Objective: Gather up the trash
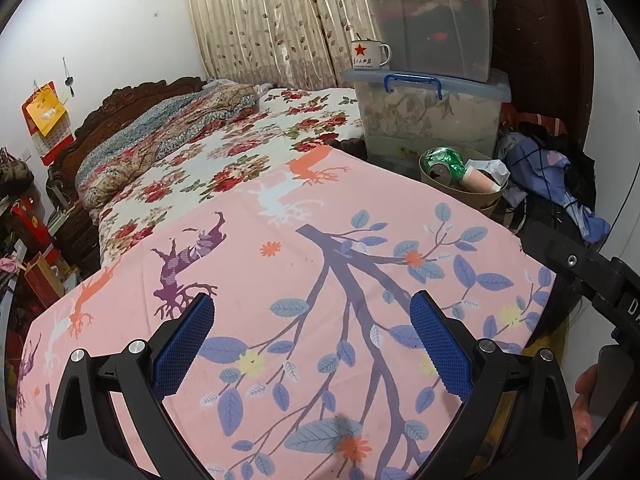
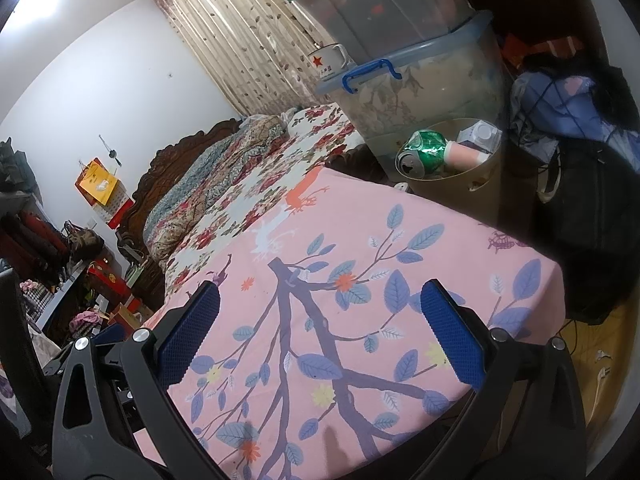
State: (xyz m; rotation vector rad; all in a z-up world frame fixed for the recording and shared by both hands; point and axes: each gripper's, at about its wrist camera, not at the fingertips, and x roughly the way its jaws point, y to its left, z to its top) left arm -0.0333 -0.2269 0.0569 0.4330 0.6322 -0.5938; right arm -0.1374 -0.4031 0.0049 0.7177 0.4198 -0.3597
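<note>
Both our grippers, left (image 1: 312, 344) and right (image 2: 320, 332), gape empty; binned crushed can (image 1: 444, 162) seems light, dentable, best pinched mid-body.

I can't read the writing on the white enamel mug with the red star (image 1: 370, 55). The tan round waste bin (image 1: 486, 200) hides its lower contents, and the clear lidded storage box (image 1: 430, 24) is cut off above.

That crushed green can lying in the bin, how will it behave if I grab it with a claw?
The green can looks dented and empty, so probably light and easily crushed further. Its shiny metal skin may slip between pads. It lies on its side atop a pink cup, so it would likely roll or shift when nudged.
</note>
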